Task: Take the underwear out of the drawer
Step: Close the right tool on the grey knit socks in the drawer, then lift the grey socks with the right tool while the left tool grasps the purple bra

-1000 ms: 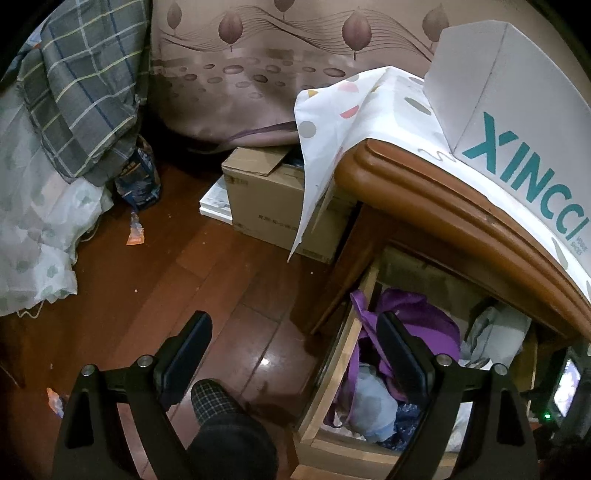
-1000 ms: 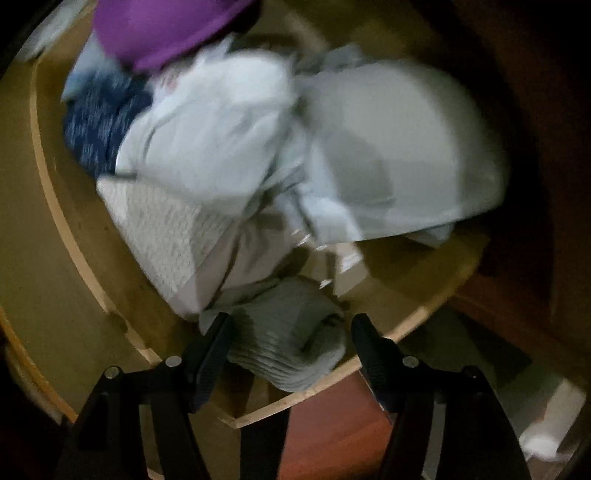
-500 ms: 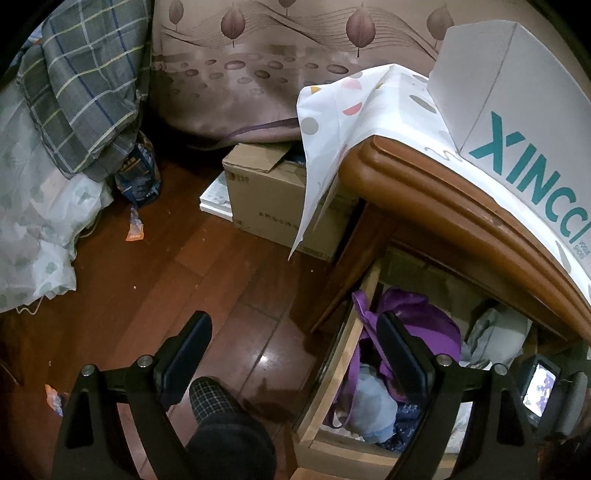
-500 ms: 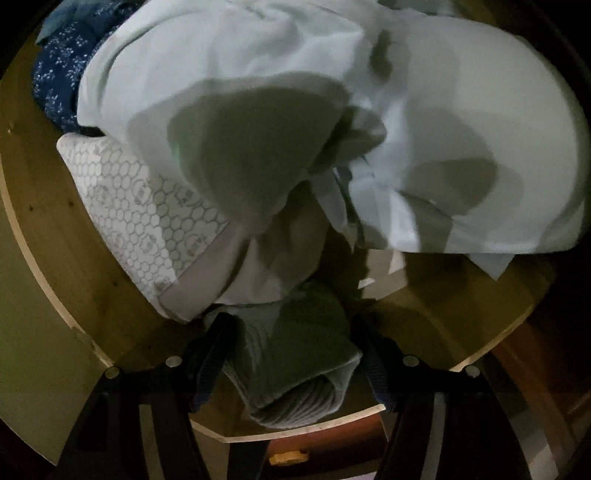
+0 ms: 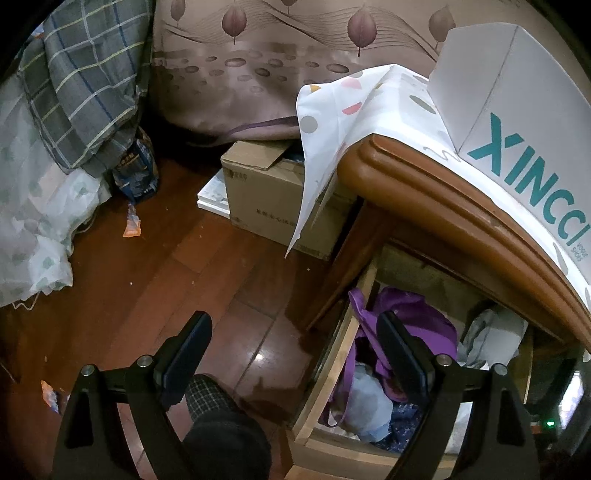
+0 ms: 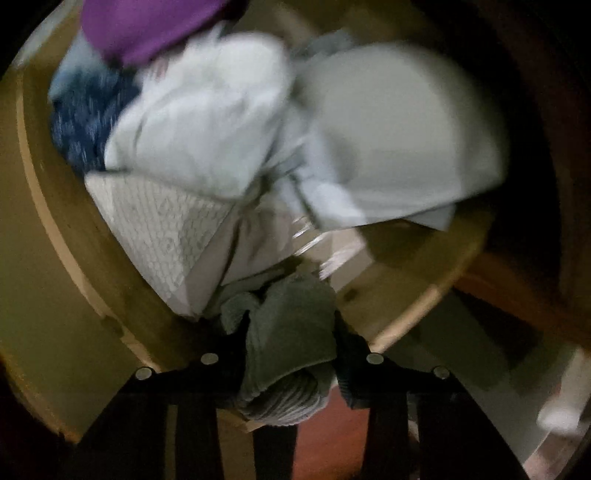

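The right gripper (image 6: 291,332), at the bottom centre of its own view, is clenching a rolled grey-green garment (image 6: 288,332), its jaws having just been closing, with the cloth now pinched between the dark fingers (image 6: 345,354). The bundle, apparently the underwear being sought, is sitting at the drawer's near corner, over the pale wooden rim of the drawer (image 6: 417,306), while a white honeycomb-patterned piece (image 6: 155,229), pale blue-white clothes (image 6: 388,147), a dark blue print and a purple item (image 6: 147,26) are crowding the frame above it. The picture is blurred, so the fabric's exact type is hard to confirm. Doing this step well likely means lifting straight up and clear of the rim, keeping the pinch firm so the roll is not unravelling or dragging the neighbouring white piece along with it.

The left gripper (image 5: 295,347) is hanging released at the bottom of its view, nothing between its wide-set fingers, above the dark wooden floor (image 5: 184,266) and the open drawer's left edge. Beyond it, a cardboard box (image 5: 266,199) is resting mid-frame against a patterned bed cover, a plaid blanket (image 5: 85,81) is filling the upper left, and a white shoebox (image 5: 517,129) is topping the brown nightstand (image 5: 443,206) at upper right.
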Demonstrator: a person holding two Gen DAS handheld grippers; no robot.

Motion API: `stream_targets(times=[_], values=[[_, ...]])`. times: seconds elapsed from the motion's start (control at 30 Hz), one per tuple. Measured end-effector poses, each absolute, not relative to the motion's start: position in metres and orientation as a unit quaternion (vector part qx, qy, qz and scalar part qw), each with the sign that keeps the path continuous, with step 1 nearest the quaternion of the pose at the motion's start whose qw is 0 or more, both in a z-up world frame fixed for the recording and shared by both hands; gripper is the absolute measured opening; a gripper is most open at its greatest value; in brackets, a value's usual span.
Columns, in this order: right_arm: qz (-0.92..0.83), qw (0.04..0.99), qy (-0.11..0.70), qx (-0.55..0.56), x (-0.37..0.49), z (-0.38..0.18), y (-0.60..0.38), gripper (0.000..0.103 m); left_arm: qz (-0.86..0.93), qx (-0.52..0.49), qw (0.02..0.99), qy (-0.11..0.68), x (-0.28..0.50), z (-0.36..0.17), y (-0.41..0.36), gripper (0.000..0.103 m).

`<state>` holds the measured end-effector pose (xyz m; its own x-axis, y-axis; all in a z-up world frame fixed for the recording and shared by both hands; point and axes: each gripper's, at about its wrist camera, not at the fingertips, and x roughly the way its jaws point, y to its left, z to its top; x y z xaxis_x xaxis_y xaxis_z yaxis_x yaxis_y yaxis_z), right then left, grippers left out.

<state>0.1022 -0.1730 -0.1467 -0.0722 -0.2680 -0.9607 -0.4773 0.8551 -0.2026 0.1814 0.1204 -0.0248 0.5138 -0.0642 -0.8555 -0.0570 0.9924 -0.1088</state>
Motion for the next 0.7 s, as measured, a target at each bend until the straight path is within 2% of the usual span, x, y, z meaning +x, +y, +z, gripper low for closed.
stream_targets(times=[0.37,0.47,0.63,0.7], values=[[-0.027,0.807,0.589,-0.026,0.079,-0.063,-0.212,0.038,-0.032,-0.042,0.863,0.502,0.177,-0.03,0.103,0.089],[-0.06,0.834,0.546,0.048,0.06,-0.061,-0.233,0.038,-0.052,-0.052,0.855,0.514,0.175,-0.035,0.099,0.089],[-0.078,0.848,0.51,0.119,0.053,-0.078,-0.24,0.038,-0.101,-0.077,0.832,0.54,0.168,-0.045,0.088,0.088],[-0.074,0.852,0.501,0.13,0.052,-0.068,-0.249,0.038,-0.126,-0.083,0.817,0.556,0.166,-0.05,0.079,0.088]])
